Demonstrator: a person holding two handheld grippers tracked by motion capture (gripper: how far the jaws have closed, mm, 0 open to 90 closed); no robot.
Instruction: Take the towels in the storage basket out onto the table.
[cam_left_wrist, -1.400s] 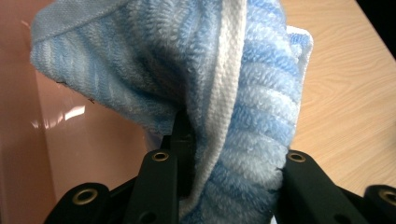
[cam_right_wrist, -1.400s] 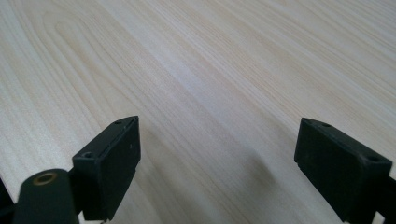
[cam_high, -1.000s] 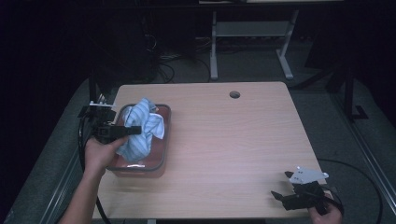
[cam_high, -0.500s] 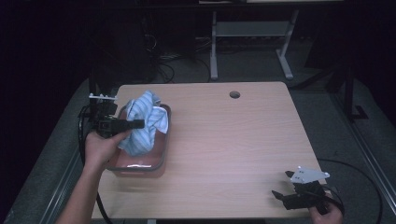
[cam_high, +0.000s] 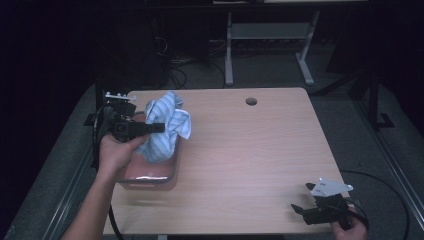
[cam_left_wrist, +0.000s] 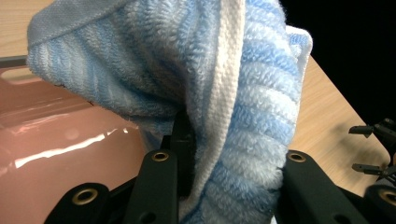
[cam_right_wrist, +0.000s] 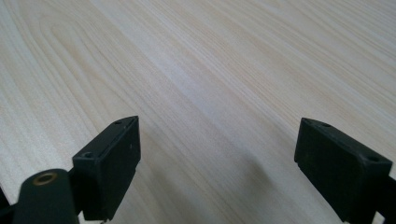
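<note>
A blue and white striped towel (cam_high: 167, 122) hangs bunched above a pink plastic tub (cam_high: 150, 181) at the table's left side. My left gripper (cam_high: 156, 128) is shut on the towel, held level over the tub by a hand. In the left gripper view the towel (cam_left_wrist: 233, 93) drapes between and over the black jaws of that gripper (cam_left_wrist: 229, 156), with the tub's (cam_left_wrist: 56, 140) glossy pink inside below. My right gripper (cam_high: 301, 198) rests at the table's front right corner, open with nothing between its fingers, as the right gripper view shows (cam_right_wrist: 217, 154).
The light wooden table (cam_high: 250, 150) has a round cable hole (cam_high: 251, 101) near its far edge. A white desk frame (cam_high: 265, 40) and cables stand on the dark floor behind. In the left gripper view the right gripper (cam_left_wrist: 373, 149) shows far off.
The left gripper has risen and moved toward the table's far side, lifting the towel higher out of the tub. The right gripper has stayed still.
</note>
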